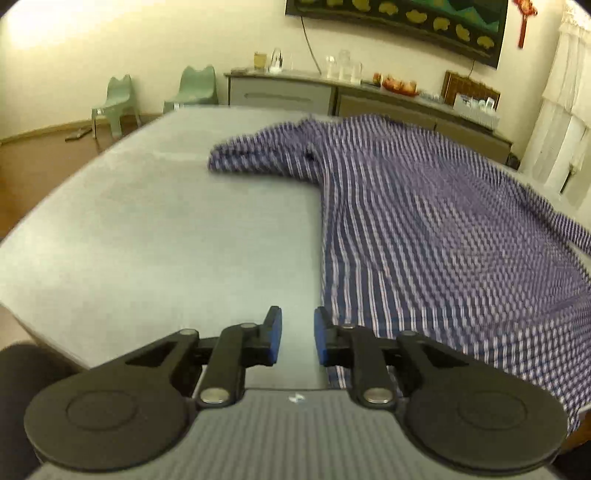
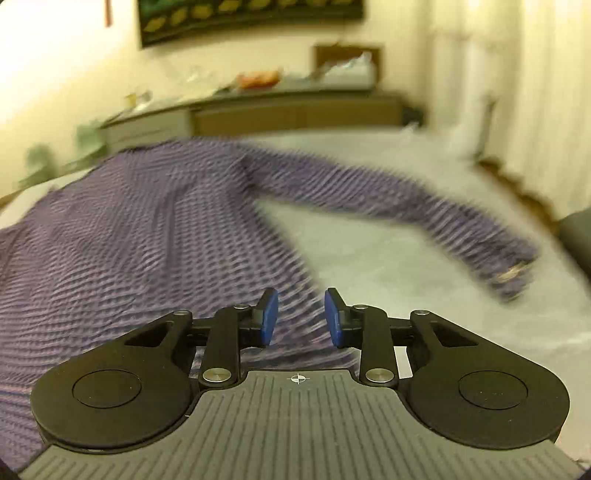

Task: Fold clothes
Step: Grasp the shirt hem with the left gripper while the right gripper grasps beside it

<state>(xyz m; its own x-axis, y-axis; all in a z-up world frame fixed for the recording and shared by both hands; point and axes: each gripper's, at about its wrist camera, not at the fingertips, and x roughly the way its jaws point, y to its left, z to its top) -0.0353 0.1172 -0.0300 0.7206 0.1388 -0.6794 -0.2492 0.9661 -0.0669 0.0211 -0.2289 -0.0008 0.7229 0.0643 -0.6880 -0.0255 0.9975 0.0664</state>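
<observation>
Purple striped shirt [image 1: 424,221] flat, collar away; sleeves outspread

This is a lived-in room of a home, a sitting or dining room. A long, low grey sideboard with drawer fronts [image 1: 284,94] runs along the cream wall, and its top carries clear glass jars and cups [image 1: 343,66] and a dish of orange-red fruit or snacks [image 1: 400,86]. Above it hangs a dark-framed picture with green and yellow shapes [image 1: 399,22], with a red knotted hanging ornament [image 1: 523,22] beside it. Two small pale-green plastic children's chairs [image 1: 114,103] stand on the brown wooden floor [image 1: 40,158]. White layered curtains [image 1: 565,110] cover the wall at the right. A wide grey cloth-covered table [image 1: 147,229] fills the foreground.
</observation>
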